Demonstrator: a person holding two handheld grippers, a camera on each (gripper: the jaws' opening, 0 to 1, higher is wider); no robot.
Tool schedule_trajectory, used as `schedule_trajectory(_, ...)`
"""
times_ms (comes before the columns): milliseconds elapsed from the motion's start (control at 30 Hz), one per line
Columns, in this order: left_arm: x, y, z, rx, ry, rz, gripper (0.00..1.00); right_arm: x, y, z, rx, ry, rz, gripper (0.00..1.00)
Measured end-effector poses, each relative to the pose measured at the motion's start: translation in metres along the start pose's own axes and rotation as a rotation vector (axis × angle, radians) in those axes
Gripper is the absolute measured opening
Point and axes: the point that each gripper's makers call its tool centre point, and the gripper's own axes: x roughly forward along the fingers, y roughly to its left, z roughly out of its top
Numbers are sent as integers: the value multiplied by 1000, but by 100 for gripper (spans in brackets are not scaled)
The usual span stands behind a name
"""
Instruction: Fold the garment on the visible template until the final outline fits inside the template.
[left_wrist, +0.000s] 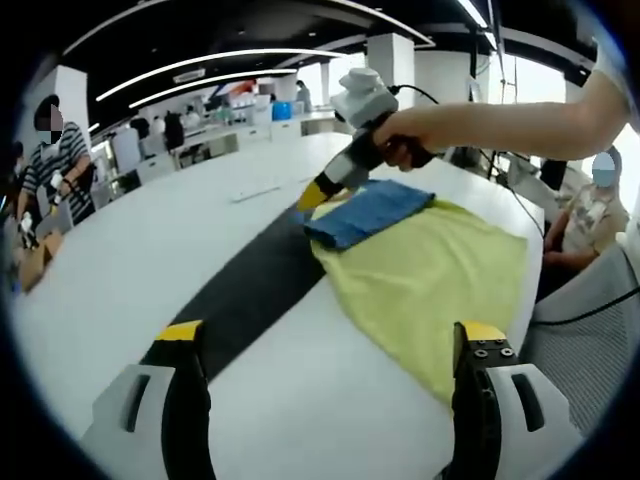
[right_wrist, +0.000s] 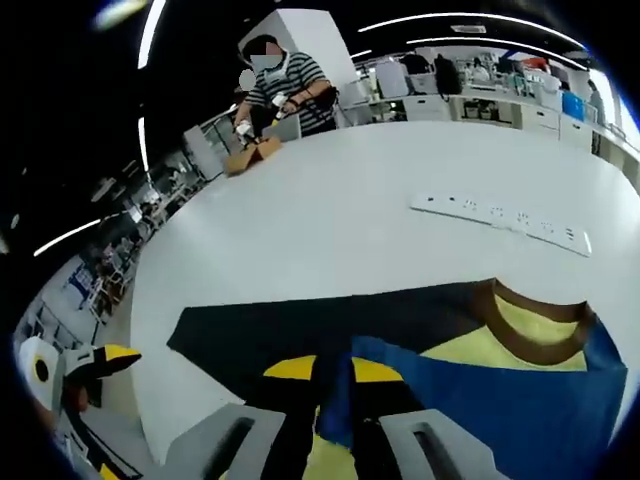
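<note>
While the right tongs pinch the garment's blue fold, left tongs gaping wide above the white table, yellow-and-blue garment half over the black template, power strip beyond

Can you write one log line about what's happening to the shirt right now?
right gripper: shut on blue sleeve | left gripper: open, clear of cloth | garment: partly on black template
</note>
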Motion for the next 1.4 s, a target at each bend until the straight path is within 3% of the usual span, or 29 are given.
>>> schedule_trajectory(267, 2, 4, 7, 0, -8, 17, 99, -21, -22, 6, -114, -36, -69, 43)
schedule_trajectory(567, 18, 8, 20, -32, -32, 28, 95, -50, -42, 9, -200, -85, -108, 61)
schedule_trajectory(767, 32, 14, 25, -36, -34, 51, 89, -75, -59, -2, -237, -100, -140, 68)
schedule_trajectory(1100, 51, 21, 26, -42, -35, 92, 73, -115, -97, -21, -273, -145, -209, 63)
schedule_trajectory(1400, 69, 21, 33, -60, -61, 103, 63, -136, -127, -45, -255, -129, -253, 60)
